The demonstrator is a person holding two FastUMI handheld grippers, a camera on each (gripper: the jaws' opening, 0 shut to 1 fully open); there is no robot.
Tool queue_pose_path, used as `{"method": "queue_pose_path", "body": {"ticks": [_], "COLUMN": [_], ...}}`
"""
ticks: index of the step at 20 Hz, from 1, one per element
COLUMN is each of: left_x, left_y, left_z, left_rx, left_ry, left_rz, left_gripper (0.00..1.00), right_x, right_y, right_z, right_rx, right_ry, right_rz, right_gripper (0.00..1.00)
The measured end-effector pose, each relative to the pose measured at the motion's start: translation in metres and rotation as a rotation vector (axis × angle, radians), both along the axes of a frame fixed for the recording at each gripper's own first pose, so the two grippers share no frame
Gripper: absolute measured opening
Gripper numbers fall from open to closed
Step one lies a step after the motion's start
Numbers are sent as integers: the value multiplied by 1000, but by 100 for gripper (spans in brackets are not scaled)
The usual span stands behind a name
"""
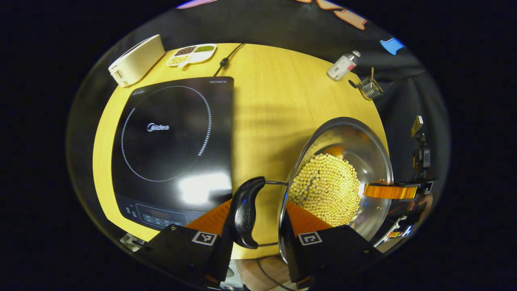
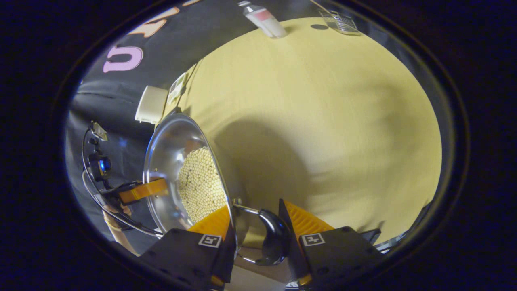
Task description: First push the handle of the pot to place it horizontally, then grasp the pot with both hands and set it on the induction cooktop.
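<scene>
Pot (image 1: 343, 178) hangs tilted above the table (image 1: 266, 105), both tongs (image 1: 258, 224) (image 2: 252, 230) clenched on its handles.

My left view looks down close from the pot's (image 1: 339, 178) near handle; my right view faces back from its opposite handle. Both share the pot (image 2: 185, 173).

The brand "Midea" stands in white on the black induction cooktop (image 1: 173, 133).
</scene>
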State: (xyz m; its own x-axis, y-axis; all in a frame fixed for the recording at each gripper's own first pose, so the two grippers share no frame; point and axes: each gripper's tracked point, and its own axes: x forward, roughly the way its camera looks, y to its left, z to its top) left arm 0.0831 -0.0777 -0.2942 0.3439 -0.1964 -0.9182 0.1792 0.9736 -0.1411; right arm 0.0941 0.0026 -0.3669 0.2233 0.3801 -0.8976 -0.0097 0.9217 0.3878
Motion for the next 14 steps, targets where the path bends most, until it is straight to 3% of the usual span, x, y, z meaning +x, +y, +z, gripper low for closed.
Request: {"method": "queue_pose_path", "body": {"ticks": [5,6,8,14], "left_x": [14,18,24,50], "left_y": [59,71,96,172], "left_z": [14,17,22,31], "left_rx": [-16,-22,-28,-37], "left_ry": [-45,-58,-68,-119], "left_rz": [33,34,31,21], "left_gripper": [61,59,58,57], "right_x": [4,6,8,19], "right_y": [60,74,99,178], "right_z": [8,9,12,13], "right_rx": [-12,-14,-21,-43], "right_ry": [-41,-48,-66,-95], "right_rz": [16,17,21,20], "right_gripper": [51,57,51,51]}}
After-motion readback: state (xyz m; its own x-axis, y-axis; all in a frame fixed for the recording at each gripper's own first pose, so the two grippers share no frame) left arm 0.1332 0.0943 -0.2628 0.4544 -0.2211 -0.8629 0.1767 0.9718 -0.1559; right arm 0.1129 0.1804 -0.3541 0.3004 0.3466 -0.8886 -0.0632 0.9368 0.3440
